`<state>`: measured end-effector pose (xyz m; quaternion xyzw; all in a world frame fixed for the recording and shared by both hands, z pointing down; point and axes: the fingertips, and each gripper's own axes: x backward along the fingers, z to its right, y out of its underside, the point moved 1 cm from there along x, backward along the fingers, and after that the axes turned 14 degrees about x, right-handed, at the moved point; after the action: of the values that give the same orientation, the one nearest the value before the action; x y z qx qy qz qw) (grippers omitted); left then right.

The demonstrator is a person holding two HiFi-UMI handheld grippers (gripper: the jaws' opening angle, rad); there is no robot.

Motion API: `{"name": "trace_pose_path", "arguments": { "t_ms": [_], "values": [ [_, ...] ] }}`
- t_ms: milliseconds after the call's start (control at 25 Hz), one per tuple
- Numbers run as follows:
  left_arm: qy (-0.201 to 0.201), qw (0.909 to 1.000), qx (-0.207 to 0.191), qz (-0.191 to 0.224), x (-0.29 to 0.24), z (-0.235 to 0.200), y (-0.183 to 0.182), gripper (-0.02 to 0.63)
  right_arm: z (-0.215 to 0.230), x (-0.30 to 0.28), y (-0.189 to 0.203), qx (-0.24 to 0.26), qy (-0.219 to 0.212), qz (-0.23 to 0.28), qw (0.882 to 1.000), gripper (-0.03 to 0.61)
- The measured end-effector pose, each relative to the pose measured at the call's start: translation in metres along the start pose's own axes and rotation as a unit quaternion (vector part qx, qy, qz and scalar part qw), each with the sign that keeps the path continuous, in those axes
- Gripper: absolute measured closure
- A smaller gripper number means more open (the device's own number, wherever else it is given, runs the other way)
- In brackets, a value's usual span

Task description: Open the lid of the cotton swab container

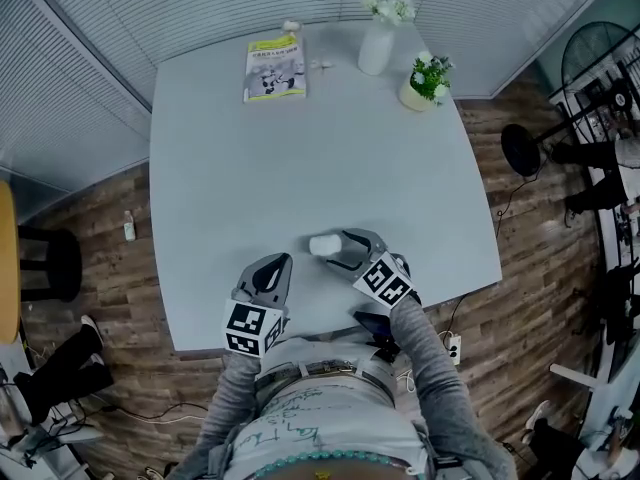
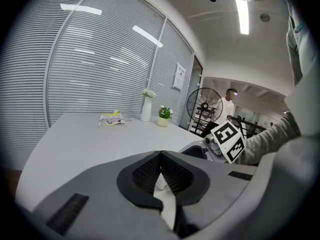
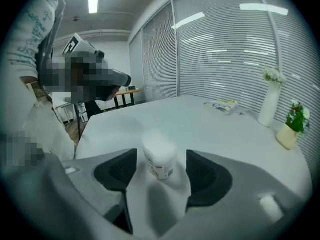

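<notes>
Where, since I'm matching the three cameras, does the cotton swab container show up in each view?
Head view: cotton swab container near the table's front edge, right of centre.
Left gripper view: not clearly in it; the left gripper's shut jaws block that spot.
Right gripper view: lower centre, standing between the right gripper's open jaws, untouched.
Shared landmark: the white vase at the table's far edge.
</notes>
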<state>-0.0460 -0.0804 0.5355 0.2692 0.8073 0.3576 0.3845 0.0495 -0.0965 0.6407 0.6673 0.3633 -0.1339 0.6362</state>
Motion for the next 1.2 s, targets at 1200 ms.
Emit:
{"name": "trace_pose_path", "arguments": {
  "t_ms": [1200],
  "values": [
    [-0.015,0.9997,0.018,-0.008,0.007,-0.018,0.006,0.615,-0.008,-0.051,0.017,0.051,-0.034,-0.029,0.998,0.314]
  ]
}}
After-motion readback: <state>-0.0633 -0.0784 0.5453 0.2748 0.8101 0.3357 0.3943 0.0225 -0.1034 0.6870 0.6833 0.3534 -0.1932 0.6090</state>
